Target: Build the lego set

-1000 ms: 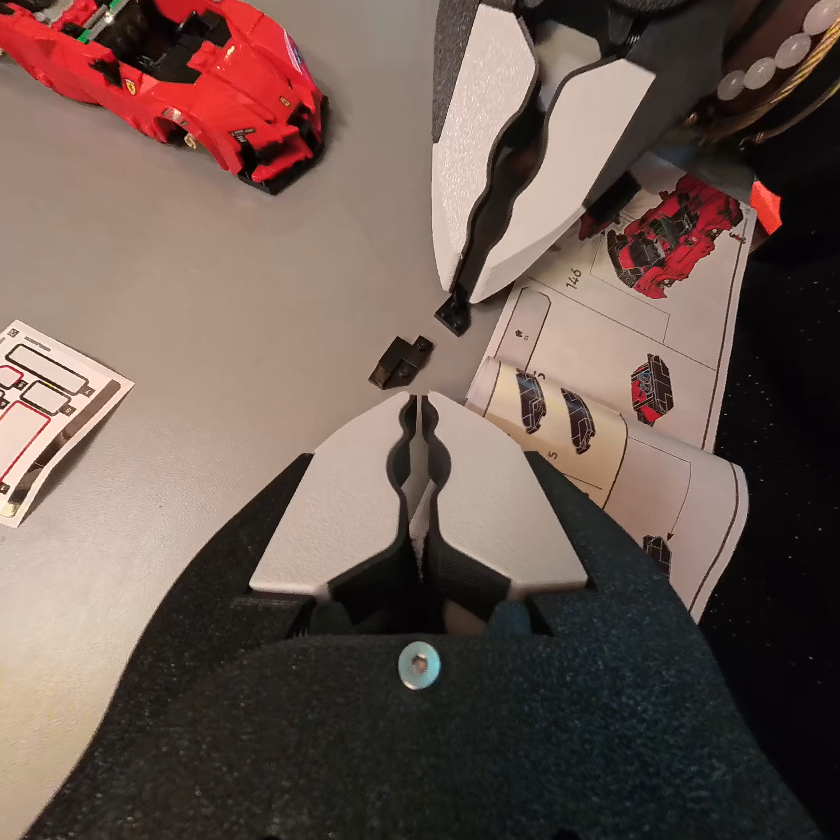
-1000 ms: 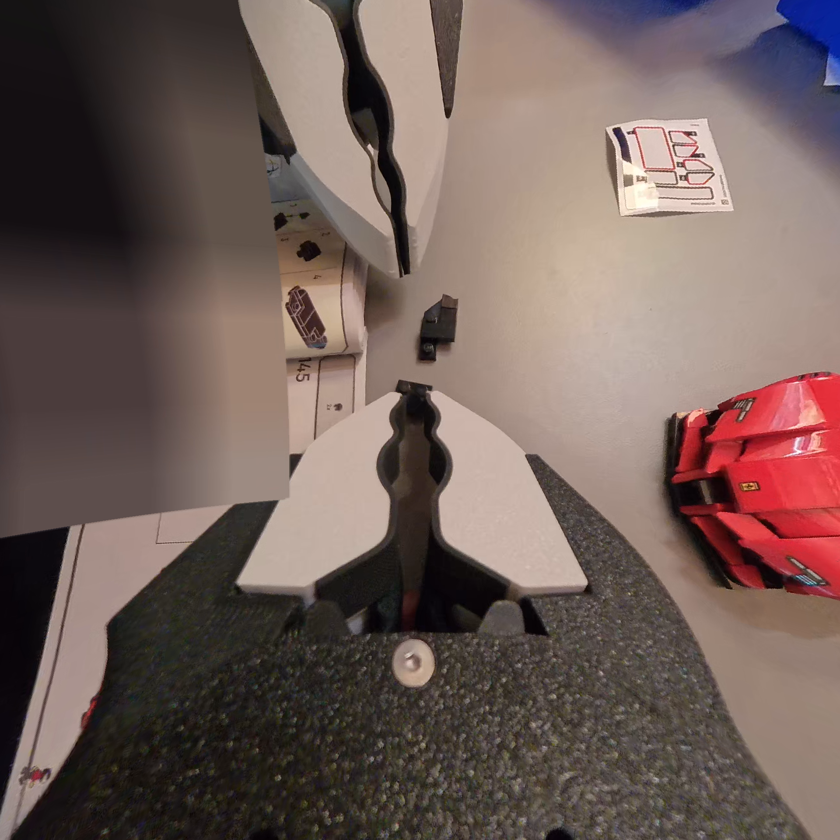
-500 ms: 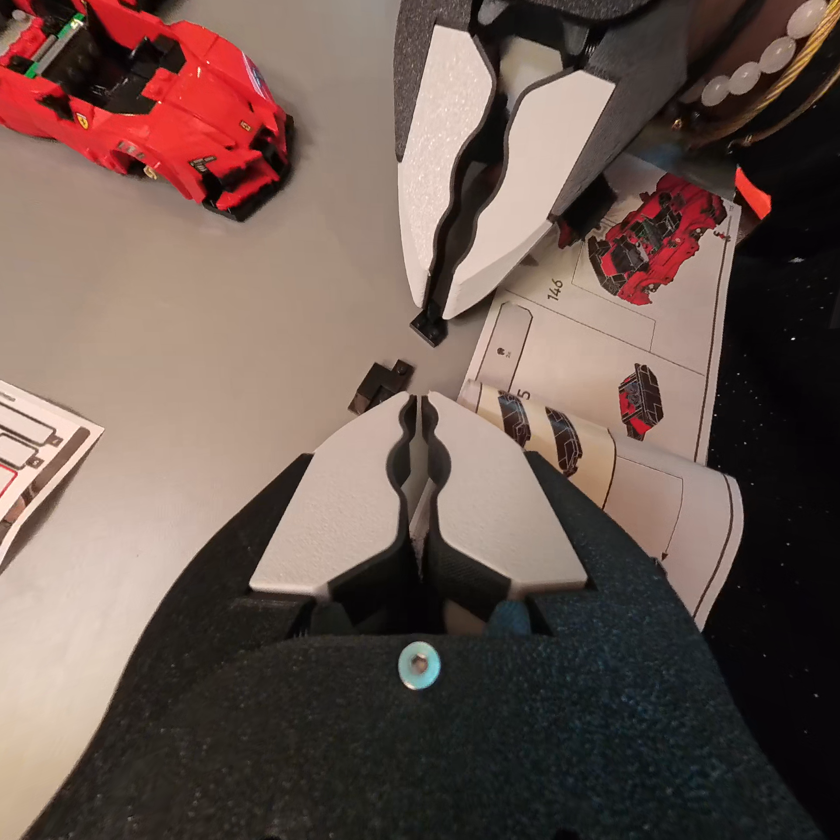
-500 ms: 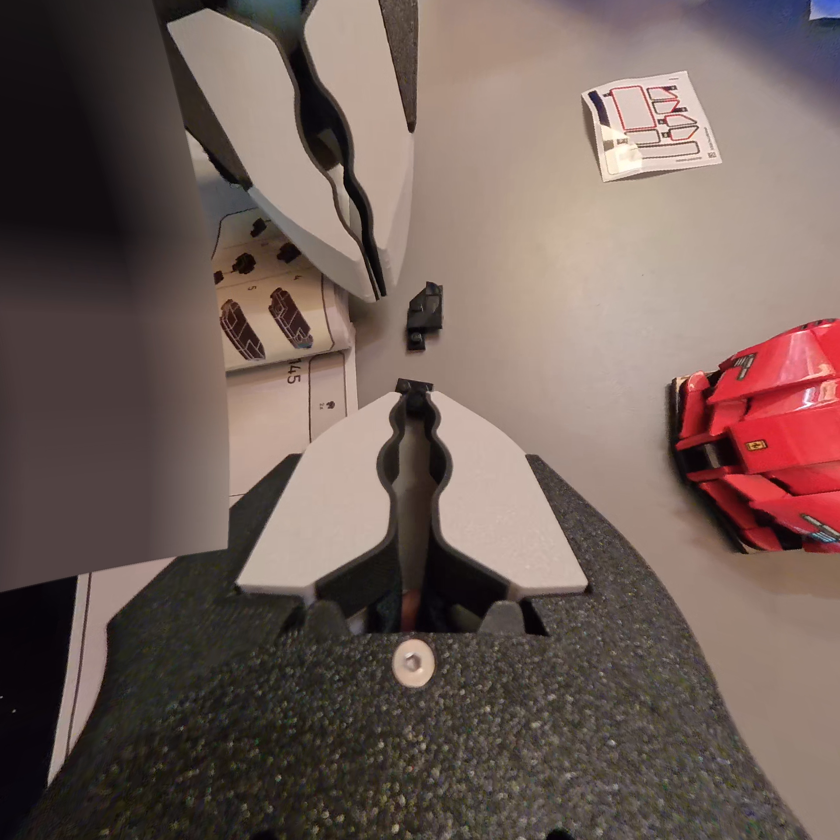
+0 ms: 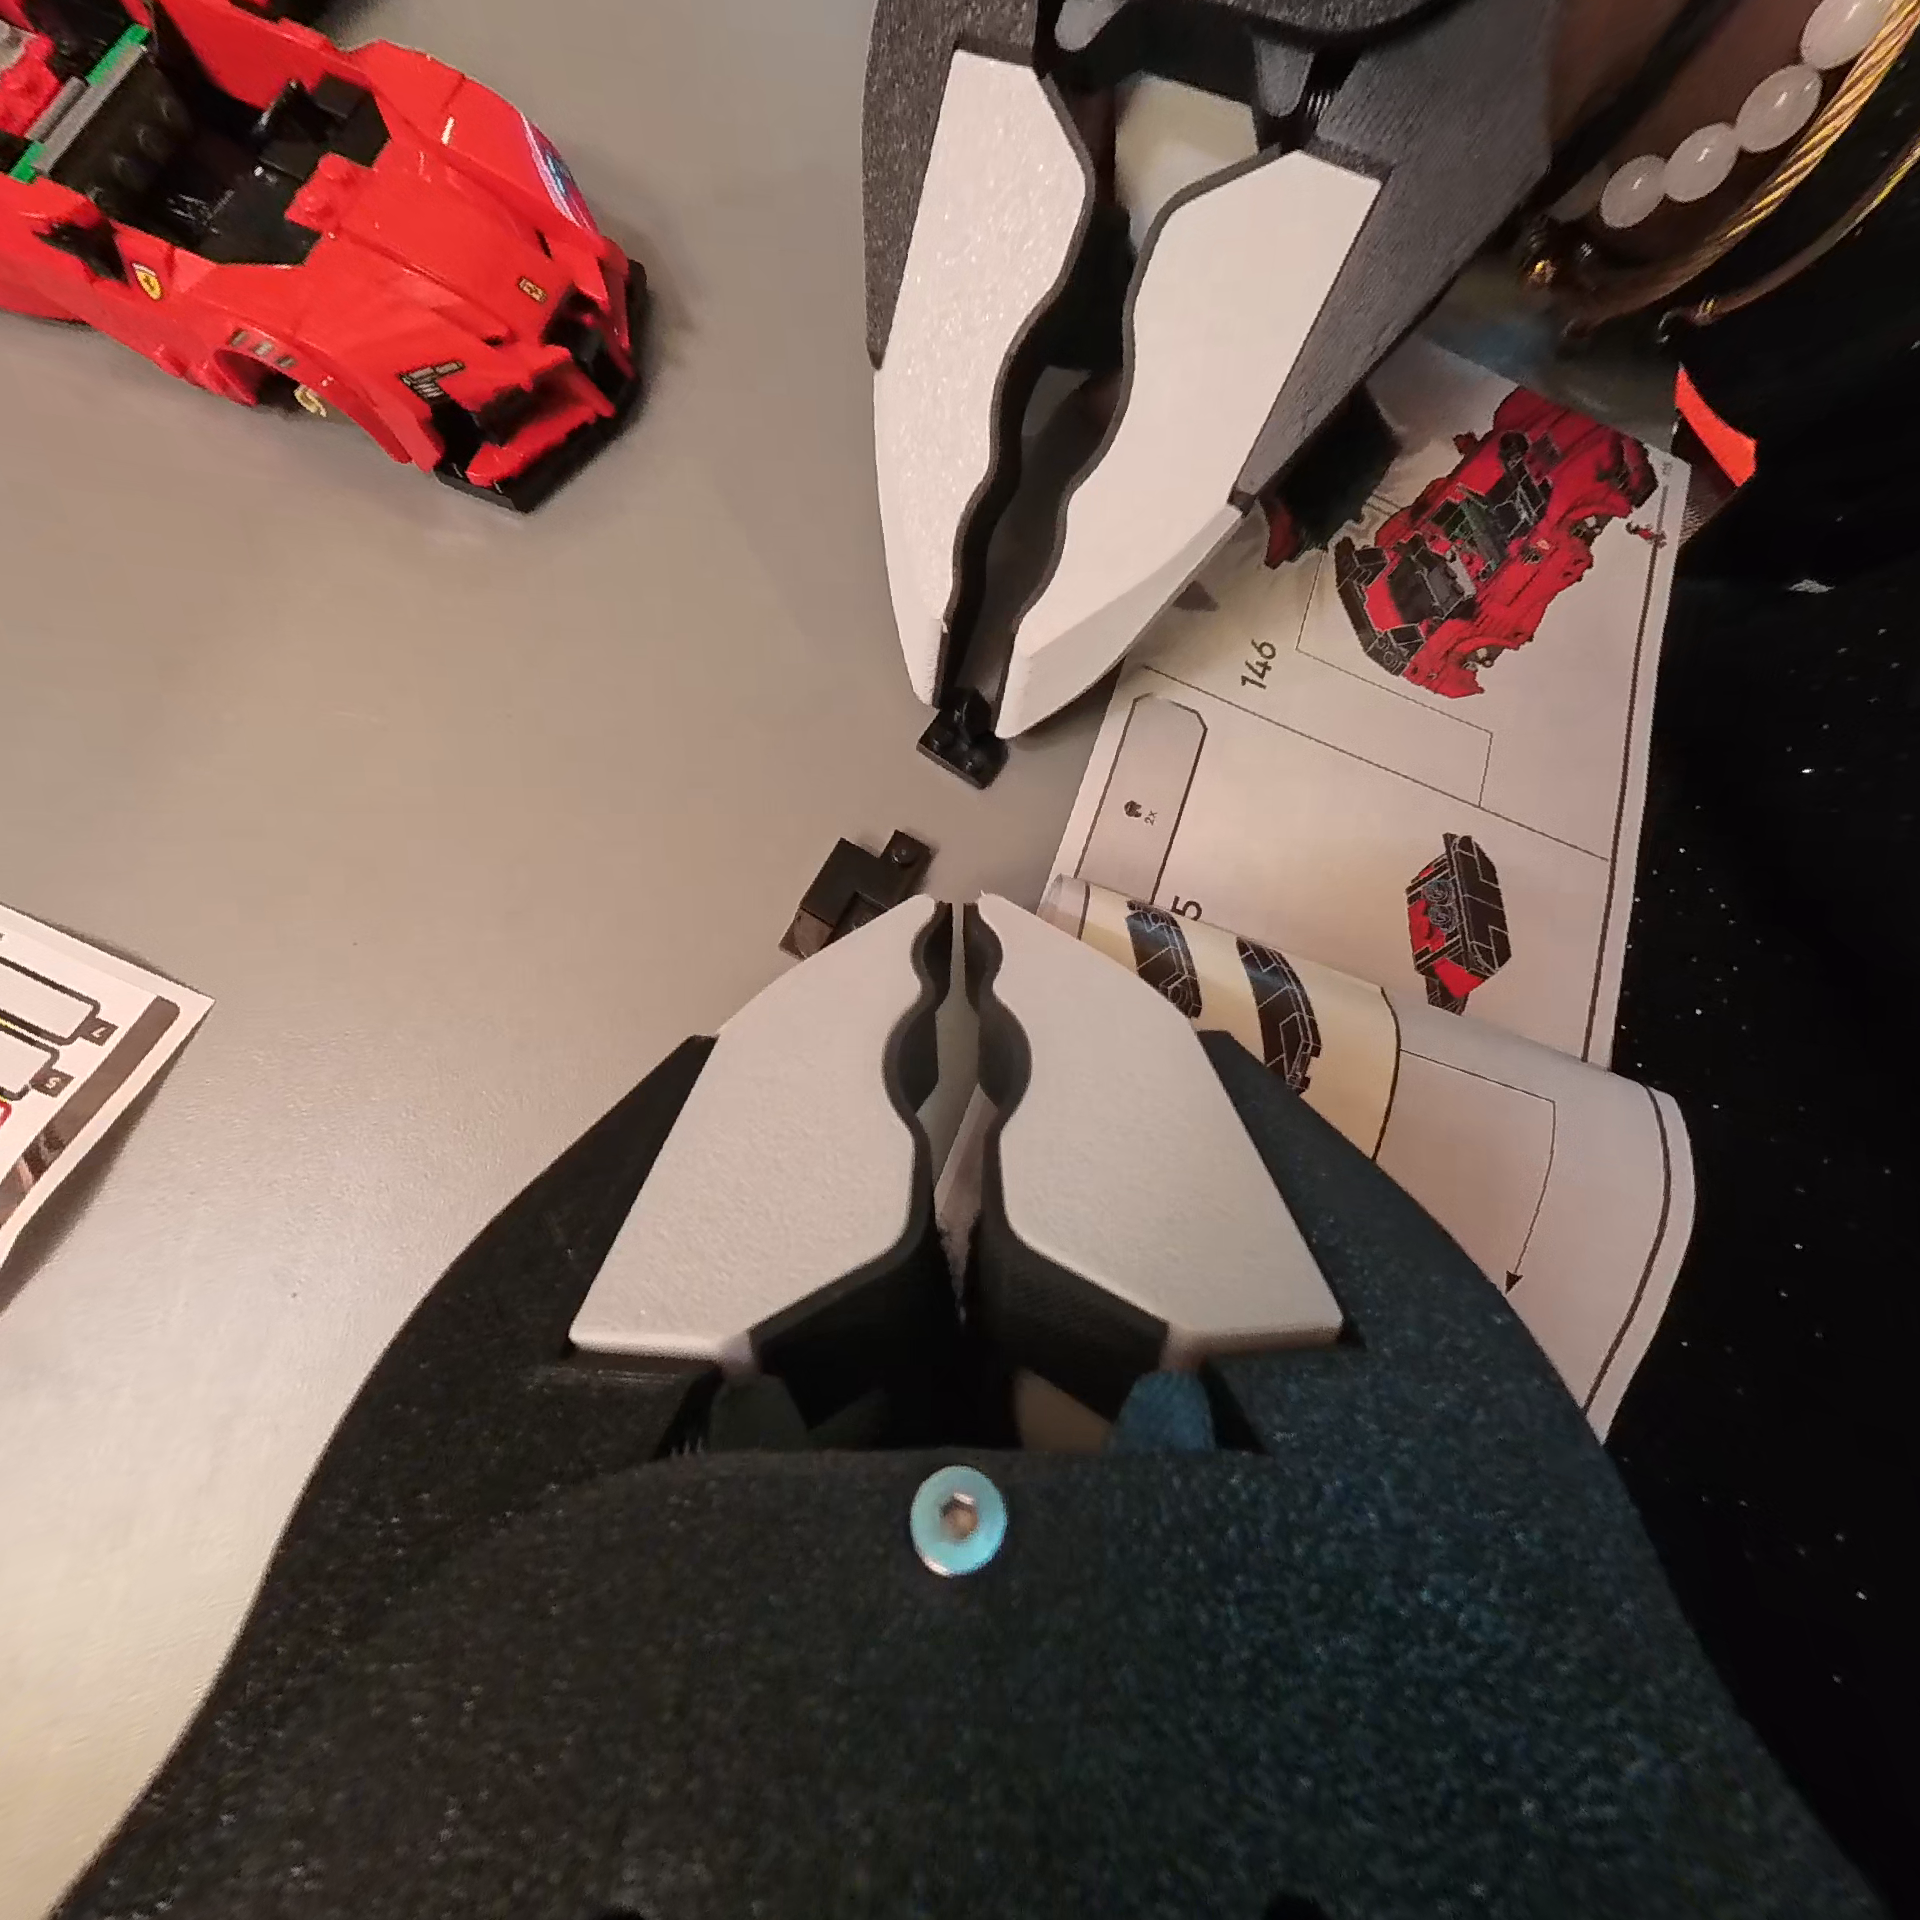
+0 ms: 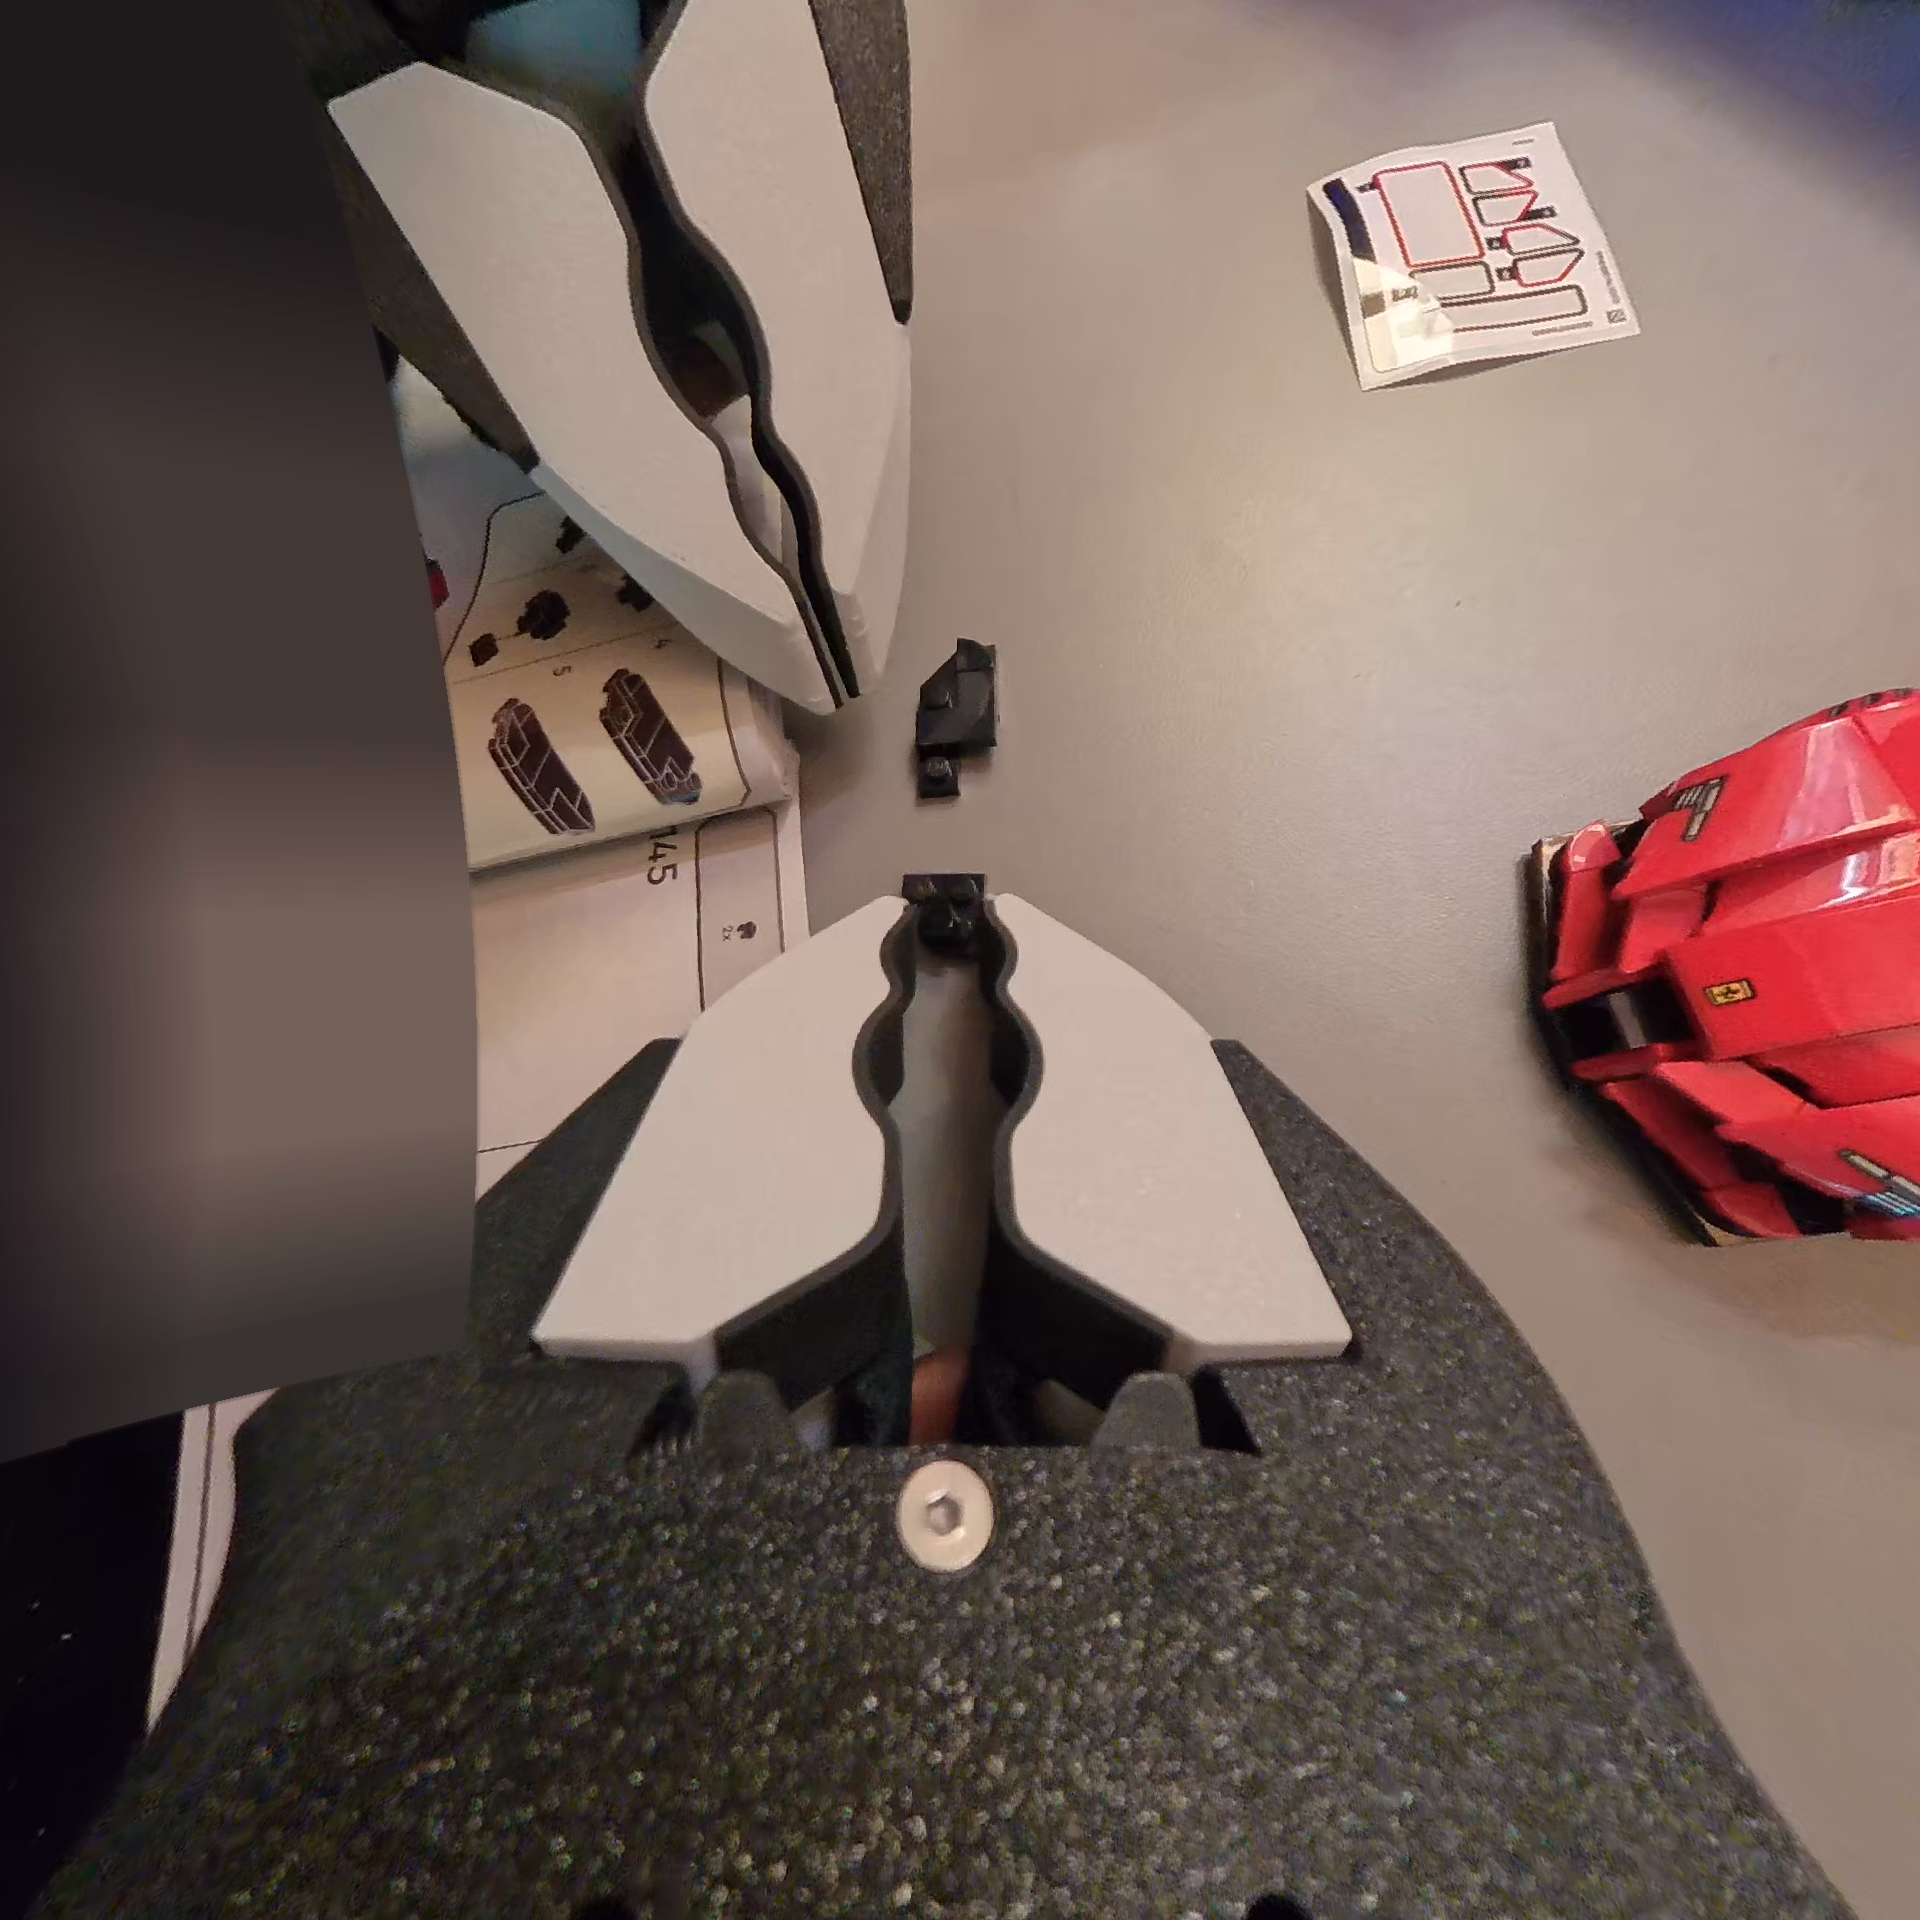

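The flat grey table (image 5: pixel 436 727) carries everything. Over it the two grippers point at each other, tips close together. The left gripper (image 5: pixel 957 906) sits low, its two pale grey fingers pressed together with nothing between them; in the right wrist view it slants down from the top. The right gripper (image 6: pixel 943 906) faces it, its fingers clamped on one small black studded lego plate (image 6: pixel 943 902) that pokes out at the very tips; whether the plate touches the table is hard to judge.

One red brick-built lego sports car (image 5: pixel 301 260) stands well apart from the grippers, with its top open over a black interior. One white paper instruction booklet (image 5: pixel 1351 852) lies open at the table edge beside both grippers, its near page curled up. One white sticker sheet (image 6: pixel 1470 255) lies flat farther off. One loose black lego bracket piece (image 5: pixel 857 891) rests on the table between the two sets of tips, just beside the left fingers.
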